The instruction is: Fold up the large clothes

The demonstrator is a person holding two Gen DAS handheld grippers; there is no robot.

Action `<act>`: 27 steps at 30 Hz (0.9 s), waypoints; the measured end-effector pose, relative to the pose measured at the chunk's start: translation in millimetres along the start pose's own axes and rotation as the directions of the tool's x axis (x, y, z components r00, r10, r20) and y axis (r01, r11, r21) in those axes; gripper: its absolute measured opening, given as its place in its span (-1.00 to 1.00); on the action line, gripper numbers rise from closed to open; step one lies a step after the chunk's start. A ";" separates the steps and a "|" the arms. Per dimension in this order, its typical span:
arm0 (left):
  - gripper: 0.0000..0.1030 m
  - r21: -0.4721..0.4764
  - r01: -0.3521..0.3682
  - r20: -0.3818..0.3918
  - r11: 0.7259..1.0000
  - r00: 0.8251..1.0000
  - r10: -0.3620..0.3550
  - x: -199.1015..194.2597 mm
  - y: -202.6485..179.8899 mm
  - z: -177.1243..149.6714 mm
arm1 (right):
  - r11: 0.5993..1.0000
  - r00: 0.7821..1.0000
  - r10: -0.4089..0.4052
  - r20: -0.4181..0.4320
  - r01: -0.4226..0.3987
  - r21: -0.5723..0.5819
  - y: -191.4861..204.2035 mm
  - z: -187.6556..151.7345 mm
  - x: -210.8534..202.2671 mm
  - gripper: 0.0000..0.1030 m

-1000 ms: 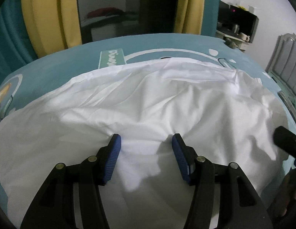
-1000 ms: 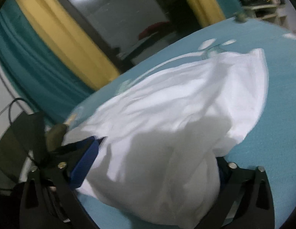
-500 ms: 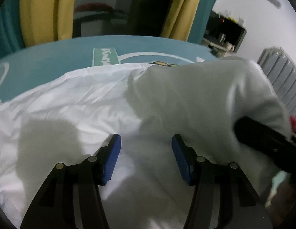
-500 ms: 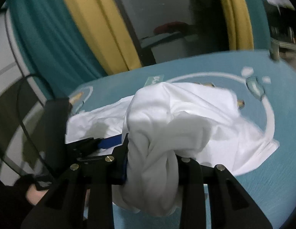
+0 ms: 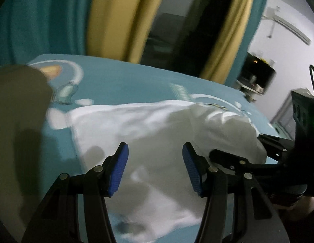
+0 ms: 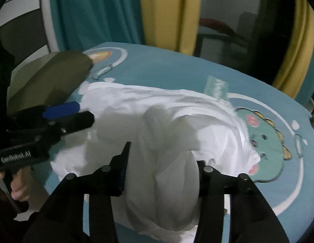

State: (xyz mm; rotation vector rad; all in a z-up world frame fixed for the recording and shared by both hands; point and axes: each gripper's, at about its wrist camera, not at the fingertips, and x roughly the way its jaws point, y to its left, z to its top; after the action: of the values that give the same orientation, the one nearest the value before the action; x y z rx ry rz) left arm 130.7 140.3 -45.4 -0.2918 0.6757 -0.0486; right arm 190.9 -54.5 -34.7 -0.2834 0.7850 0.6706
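Observation:
A large white garment [image 5: 136, 129] lies crumpled on a teal bed sheet [image 5: 120, 85]. My left gripper [image 5: 154, 168] is open and empty, its blue pads hovering over the garment's near part. My right gripper [image 6: 162, 168] has a thick bunch of the white garment [image 6: 169, 147] filling the space between its fingers and holds it folded over the rest of the cloth. The right gripper also shows at the right of the left wrist view [image 5: 248, 160], and the left gripper at the left of the right wrist view [image 6: 61, 119].
An olive-green pillow [image 6: 51, 77] lies at the left, by the garment's edge. The sheet bears a green dinosaur print [image 6: 264, 141]. Teal and yellow curtains [image 5: 116, 20] hang behind the bed. A dark shelf [image 5: 258, 75] stands at the far right.
My right gripper has carried the bunched cloth leftward over the garment, so the cloth now lies doubled. My left gripper has swung left and stayed open; the pillow has come into view.

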 end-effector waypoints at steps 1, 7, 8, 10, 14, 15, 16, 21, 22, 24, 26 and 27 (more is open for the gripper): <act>0.14 -0.006 -0.017 -0.001 1.000 1.000 0.017 -3.0 9.5 0.1 | 0.999 0.999 0.032 -0.006 -0.032 -0.006 7.8 1.7 2.3 0.02; 0.14 -0.069 -0.115 0.015 0.991 0.993 0.117 -28.5 57.6 0.3 | 0.963 0.968 0.246 -0.043 -0.249 -0.099 59.5 9.0 26.9 0.33; 0.14 -0.084 -0.137 0.021 0.987 0.990 0.139 -32.9 66.4 1.8 | 0.949 0.954 0.297 -0.038 -0.300 -0.100 63.9 9.7 30.6 0.33; 0.14 -0.103 -0.164 0.030 0.981 0.985 0.168 -42.0 78.9 4.1 | 0.905 0.909 0.415 -0.035 -0.416 -0.086 70.8 11.5 37.3 0.33; 0.14 -0.126 -0.205 0.050 0.971 0.976 0.213 -56.1 94.8 14.8 | 0.837 0.845 0.532 -0.052 -0.534 -0.118 90.0 10.0 35.5 0.33; 0.14 -0.125 -0.209 0.054 0.970 0.975 0.217 -57.9 95.1 16.9 | 0.834 0.845 0.532 -0.054 -0.534 -0.139 92.4 9.1 29.9 0.33; 0.14 -0.122 -0.215 0.058 0.969 0.973 0.223 -58.6 94.4 19.2 | 0.833 0.845 0.532 -0.052 -0.533 -0.151 94.2 6.3 24.2 0.33; 0.14 -0.058 -0.158 0.041 0.986 0.986 0.161 -39.6 68.0 25.6 | 0.866 0.869 0.493 0.044 -0.485 -0.123 51.3 4.6 -19.1 0.34; 0.14 -0.027 -0.131 0.022 0.991 0.991 0.132 -30.7 57.6 26.3 | 0.882 0.882 0.467 0.066 -0.460 -0.103 39.2 3.8 -25.6 0.34; 0.14 0.028 -0.080 -0.008 0.996 0.997 0.080 -18.5 41.2 25.4 | 0.927 0.920 0.376 0.110 -0.375 -0.033 3.1 -1.5 -37.8 0.35; 0.14 0.128 -0.015 -0.078 0.992 0.997 0.025 1.1 17.1 24.3 | 0.955 0.950 0.287 0.124 -0.293 0.035 -24.1 -9.2 -40.1 0.36; 0.14 0.164 0.006 -0.103 0.986 0.995 0.011 7.8 9.3 22.6 | 0.966 0.965 0.235 0.120 -0.246 0.078 -39.1 -14.6 -39.4 0.36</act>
State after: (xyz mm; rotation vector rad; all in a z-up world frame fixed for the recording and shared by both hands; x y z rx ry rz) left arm 150.4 153.8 -36.0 -0.1305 0.7705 -0.1172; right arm 187.9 -108.8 -16.2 -0.0657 0.7492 0.8688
